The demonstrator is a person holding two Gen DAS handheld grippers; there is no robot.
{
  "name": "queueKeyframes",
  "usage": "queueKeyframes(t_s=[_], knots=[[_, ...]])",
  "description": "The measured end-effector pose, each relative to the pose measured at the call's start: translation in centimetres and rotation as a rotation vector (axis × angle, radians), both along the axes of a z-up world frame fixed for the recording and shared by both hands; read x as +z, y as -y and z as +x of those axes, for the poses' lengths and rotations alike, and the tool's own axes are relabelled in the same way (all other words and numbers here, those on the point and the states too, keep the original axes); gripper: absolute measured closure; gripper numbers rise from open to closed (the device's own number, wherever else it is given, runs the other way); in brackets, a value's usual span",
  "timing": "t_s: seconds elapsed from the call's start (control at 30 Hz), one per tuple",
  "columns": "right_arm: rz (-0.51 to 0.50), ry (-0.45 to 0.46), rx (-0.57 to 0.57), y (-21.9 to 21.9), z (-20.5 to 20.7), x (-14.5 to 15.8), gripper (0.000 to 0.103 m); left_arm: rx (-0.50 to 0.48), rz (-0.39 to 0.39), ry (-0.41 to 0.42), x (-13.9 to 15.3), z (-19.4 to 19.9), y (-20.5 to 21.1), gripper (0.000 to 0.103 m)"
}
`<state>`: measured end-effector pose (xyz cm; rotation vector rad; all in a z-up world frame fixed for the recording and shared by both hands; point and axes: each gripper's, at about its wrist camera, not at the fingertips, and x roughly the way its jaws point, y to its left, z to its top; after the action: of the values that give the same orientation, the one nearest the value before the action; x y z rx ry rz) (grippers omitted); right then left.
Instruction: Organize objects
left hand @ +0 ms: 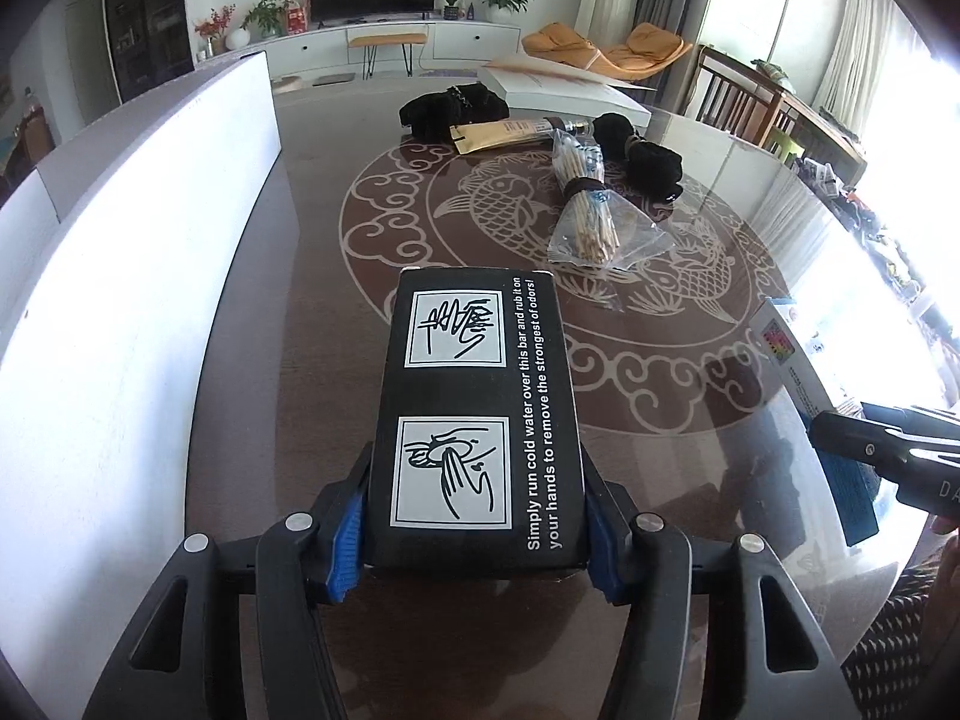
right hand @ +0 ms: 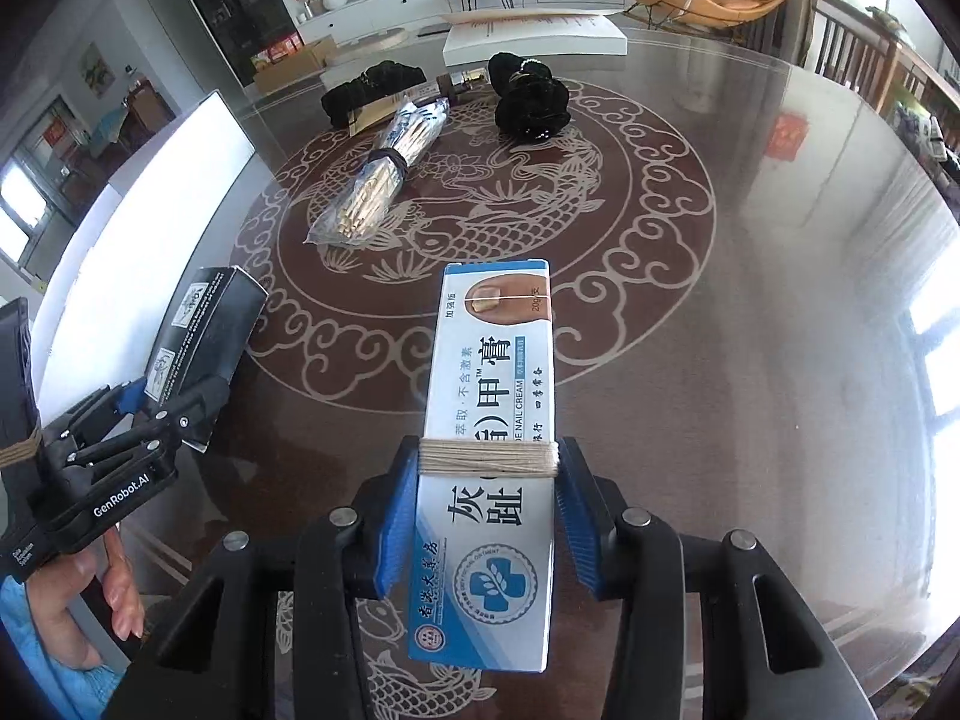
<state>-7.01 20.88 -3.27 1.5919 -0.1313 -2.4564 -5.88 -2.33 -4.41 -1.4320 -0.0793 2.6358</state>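
My left gripper [left hand: 477, 516] is shut on a black box [left hand: 477, 414] printed with hand-washing pictures, held above the table; it also shows in the right wrist view [right hand: 198, 336]. My right gripper [right hand: 489, 516] is shut on a white and blue nail cream box [right hand: 489, 444] wrapped with string, held above the table; its edge shows in the left wrist view [left hand: 798, 372]. On the table lie a bag of wooden sticks [left hand: 591, 204], a tan packet [left hand: 501, 135] and black cloth items [left hand: 645, 159].
A round glass table with a fish pattern [left hand: 600, 324] lies under both grippers. A white bin wall [left hand: 138, 252] stands along the left. A white flat box [left hand: 564, 90] lies at the far edge. Chairs [left hand: 738, 96] stand at the right.
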Motion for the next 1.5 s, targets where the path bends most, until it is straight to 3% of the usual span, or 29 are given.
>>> queueKeyframes(t_s=[0.13, 0.23, 0.37, 0.47, 0.6, 0.73, 0.8, 0.83, 0.9, 0.93, 1.0, 1.1, 1.17, 1.23, 1.33, 1.5], knots=[[-0.128, -0.026, -0.022, 0.0, 1.3, 2.9, 0.059, -0.017, 0.106, -0.032, 2.7, 3.2, 0.9, 0.045], [-0.185, -0.064, 0.024, 2.8, 1.5, 6.1, 0.059, -0.033, 0.156, -0.099, 6.5, 5.5, 2.5, 0.045], [-0.251, -0.144, 0.155, 9.6, 2.0, 11.1, 0.059, 0.02, 0.16, -0.216, 11.5, 8.0, 7.3, 0.045], [-0.307, -0.177, 0.275, 15.9, 2.3, 14.0, 0.059, 0.119, 0.108, -0.236, 13.0, 8.8, 12.4, 0.045], [-0.345, -0.182, 0.415, 24.1, 2.8, 15.4, 0.058, 0.293, -0.005, -0.192, 11.8, 8.8, 19.3, 0.045], [-0.352, -0.169, 0.477, 30.5, 3.0, 13.7, 0.057, 0.427, -0.039, -0.09, 8.7, 8.7, 24.2, 0.044], [-0.381, -0.151, 0.501, 32.9, 2.7, 12.1, 0.053, 0.46, -0.072, -0.031, 7.1, 8.3, 25.2, 0.043], [-0.393, -0.116, 0.52, 33.8, 2.4, 11.1, 0.042, 0.469, -0.083, -0.019, 6.6, 8.2, 25.4, 0.041], [-0.391, -0.066, 0.525, 34.7, 2.2, 9.6, 0.038, 0.473, -0.086, -0.011, 6.2, 8.2, 25.4, 0.039], [-0.401, -0.074, 0.514, 34.2, 2.3, 9.4, 0.037, 0.473, -0.093, -0.028, 6.4, 8.4, 25.1, 0.037], [-0.418, -0.123, 0.486, 32.3, 2.5, 9.5, 0.028, 0.477, -0.109, -0.079, 7.1, 9.0, 24.3, 0.02], [-0.372, -0.249, 0.399, 27.7, 3.0, 9.8, 0.011, 0.445, -0.087, -0.167, 8.5, 9.5, 22.1, 0.017], [-0.274, -0.339, 0.321, 24.0, 2.7, 9.1, 0.005, 0.396, -0.045, -0.208, 9.2, 9.8, 20.0, 0.017], [-0.11, -0.392, 0.222, 20.1, 2.5, 7.5, 0.001, 0.321, 0.002, -0.225, 9.7, 9.4, 17.3, 0.017], [0.107, -0.346, 0.064, 13.9, 1.4, 3.7, 0.001, 0.163, 0.053, -0.231, 10.2, 8.7, 11.6, 0.016], [0.252, -0.242, -0.148, 4.0, 1.9, -0.9, 0.001, -0.07, 0.071, -0.169, 8.1, 8.1, 0.4, 0.002]])
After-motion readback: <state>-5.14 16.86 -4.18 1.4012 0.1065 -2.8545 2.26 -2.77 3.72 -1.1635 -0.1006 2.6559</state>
